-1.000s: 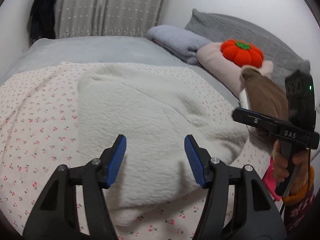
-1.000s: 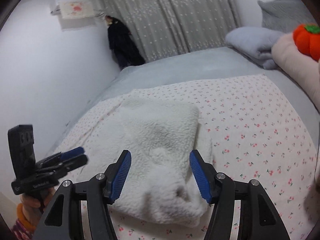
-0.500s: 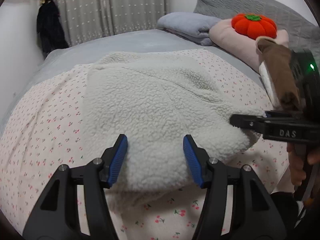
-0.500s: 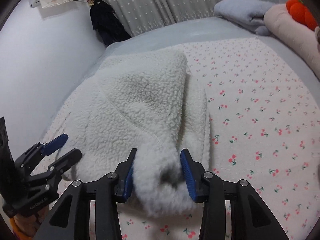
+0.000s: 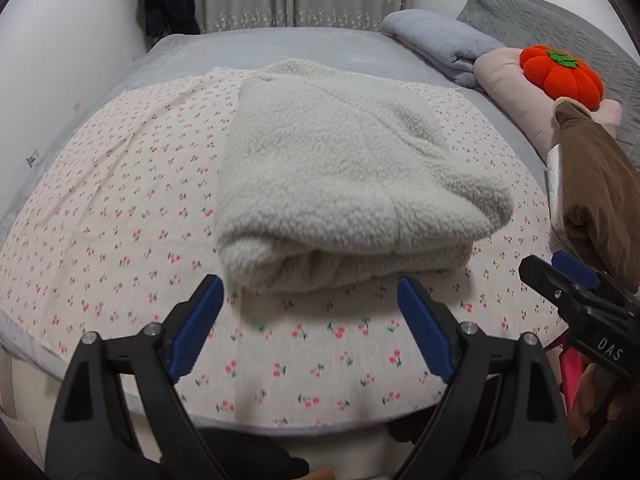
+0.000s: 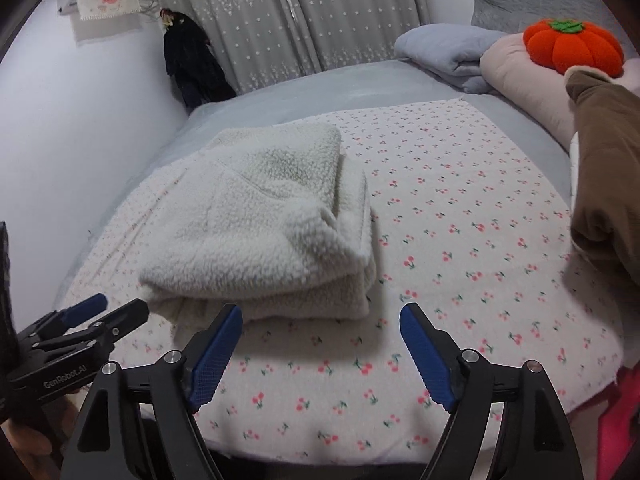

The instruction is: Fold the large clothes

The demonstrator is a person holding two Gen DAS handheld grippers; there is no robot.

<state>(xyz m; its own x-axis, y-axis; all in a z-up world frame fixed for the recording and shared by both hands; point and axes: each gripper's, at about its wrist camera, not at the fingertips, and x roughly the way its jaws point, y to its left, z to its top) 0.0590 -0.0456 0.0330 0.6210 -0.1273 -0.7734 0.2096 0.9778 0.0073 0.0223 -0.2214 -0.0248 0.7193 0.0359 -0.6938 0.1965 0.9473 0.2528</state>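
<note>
A white fleece garment (image 5: pixel 340 184) lies folded in a thick stack on the cherry-print sheet (image 5: pixel 120 208); it also shows in the right wrist view (image 6: pixel 260 232). My left gripper (image 5: pixel 308 300) is open and empty, just in front of the garment's near edge, apart from it. My right gripper (image 6: pixel 320 320) is open and empty, in front of the garment's near right corner. The right gripper shows at the right edge of the left wrist view (image 5: pixel 560 276), the left gripper at the lower left of the right wrist view (image 6: pixel 100 312).
A brown garment (image 5: pixel 592 184) lies at the right on a white pile. An orange pumpkin cushion (image 5: pixel 560 72) sits on a pink pillow (image 5: pixel 504 80), next to a folded grey blanket (image 5: pixel 436 40). A dark coat (image 6: pixel 192 64) hangs by the curtain. The bed's front edge (image 5: pixel 320 420) is close.
Both grippers opened wider and pulled back toward the bed's front edge. The right gripper let go of the fleece fold it had closed around. The garment now lies folded.
</note>
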